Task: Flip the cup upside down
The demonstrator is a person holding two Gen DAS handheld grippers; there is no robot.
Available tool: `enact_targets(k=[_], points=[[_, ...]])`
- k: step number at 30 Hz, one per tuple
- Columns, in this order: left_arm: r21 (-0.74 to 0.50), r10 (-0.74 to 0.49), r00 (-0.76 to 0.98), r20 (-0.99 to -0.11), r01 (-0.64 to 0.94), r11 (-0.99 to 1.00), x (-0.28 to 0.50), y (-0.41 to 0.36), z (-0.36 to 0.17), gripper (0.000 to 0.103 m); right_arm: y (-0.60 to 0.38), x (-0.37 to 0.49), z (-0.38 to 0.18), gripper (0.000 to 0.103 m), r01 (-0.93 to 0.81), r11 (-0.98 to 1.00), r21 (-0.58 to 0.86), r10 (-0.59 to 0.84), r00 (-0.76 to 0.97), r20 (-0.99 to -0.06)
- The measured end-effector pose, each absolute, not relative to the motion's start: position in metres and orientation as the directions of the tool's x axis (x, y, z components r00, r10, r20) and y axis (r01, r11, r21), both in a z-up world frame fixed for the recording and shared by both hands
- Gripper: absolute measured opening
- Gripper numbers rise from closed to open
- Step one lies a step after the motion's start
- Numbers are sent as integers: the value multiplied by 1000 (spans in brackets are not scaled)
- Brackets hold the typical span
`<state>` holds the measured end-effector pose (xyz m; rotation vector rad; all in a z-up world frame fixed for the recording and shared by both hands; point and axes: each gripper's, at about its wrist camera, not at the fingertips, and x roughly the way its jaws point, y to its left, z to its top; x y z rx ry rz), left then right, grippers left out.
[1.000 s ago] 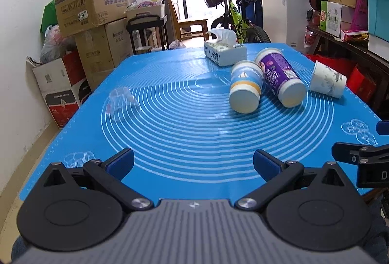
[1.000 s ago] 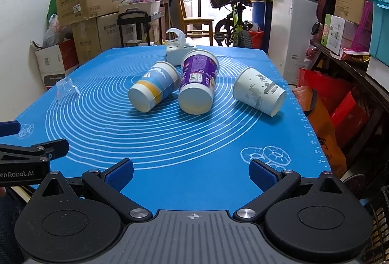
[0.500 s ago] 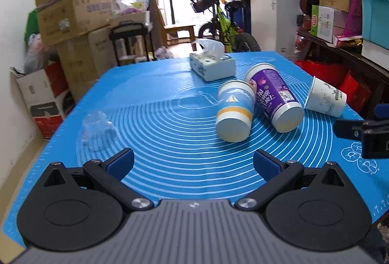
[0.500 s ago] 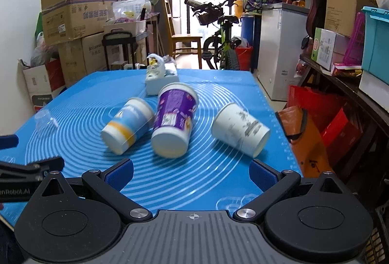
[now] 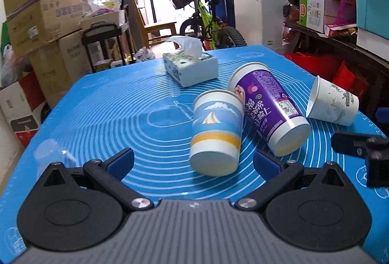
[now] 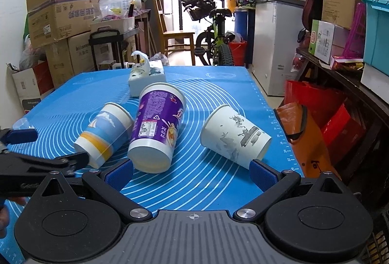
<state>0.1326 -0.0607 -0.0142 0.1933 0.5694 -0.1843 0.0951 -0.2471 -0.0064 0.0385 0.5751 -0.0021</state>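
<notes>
Three paper cups lie on their sides on the blue mat [image 5: 121, 118]. The blue-and-orange cup [image 5: 216, 132] has its base toward me, just ahead of my open, empty left gripper [image 5: 193, 161]. The purple cup [image 5: 269, 108] leans against it. The white printed cup [image 5: 333, 103] lies to the right. In the right wrist view, my open, empty right gripper [image 6: 192, 171] sits close before the purple cup [image 6: 158, 127] and the white cup [image 6: 233, 135], with the blue cup [image 6: 107, 132] to the left. A clear plastic cup [image 5: 51, 154] lies at the mat's left.
A tissue box [image 5: 189, 64] sits at the back of the mat. Cardboard boxes [image 5: 46, 15] stack on the left, a bicycle [image 5: 209, 20] and a white freezer [image 5: 257, 8] behind, shelves and red bags [image 6: 328, 118] to the right of the table.
Both grippers have moved forward over the mat toward the cups, which now appear much closer. Both stay open. The cups have not moved.
</notes>
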Motion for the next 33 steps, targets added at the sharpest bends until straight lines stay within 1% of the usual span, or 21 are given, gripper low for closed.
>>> enact_targets(k=[8, 10, 11, 13, 14, 15, 17, 25, 33], points=[[147, -120, 828, -548, 237, 960, 147, -67, -25, 101, -254, 98, -12, 101, 24, 999, 42, 4, 835, -550], [132, -132, 822, -554, 243, 961, 150, -67, -26, 91, -255, 99, -13, 101, 26, 999, 41, 1, 834, -552], [126, -138, 814, -564, 250, 960, 153, -68, -27, 84, -256, 99, -14, 101, 27, 999, 42, 1, 833, -553], [117, -142, 804, -577, 253, 960, 157, -68, -28, 82, -256, 99, -15, 101, 27, 999, 41, 0, 833, -553], [115, -144, 802, -579, 255, 960, 159, -67, -29, 76, -256, 99, -15, 101, 27, 999, 41, 0, 832, -554], [112, -148, 799, -582, 259, 959, 159, -67, -29, 67, -255, 99, -15, 101, 27, 999, 40, 0, 832, -555], [101, -157, 790, -592, 266, 959, 161, -66, -29, 56, -255, 98, -15, 101, 26, 999, 38, -1, 831, -556], [87, -152, 792, -591, 250, 964, 157, -60, -26, 55, -252, 97, -16, 101, 21, 999, 33, 1, 831, -557], [86, -147, 803, -577, 239, 967, 122, -52, -15, 55, -249, 84, -8, 101, 9, 999, 32, 10, 837, -547]])
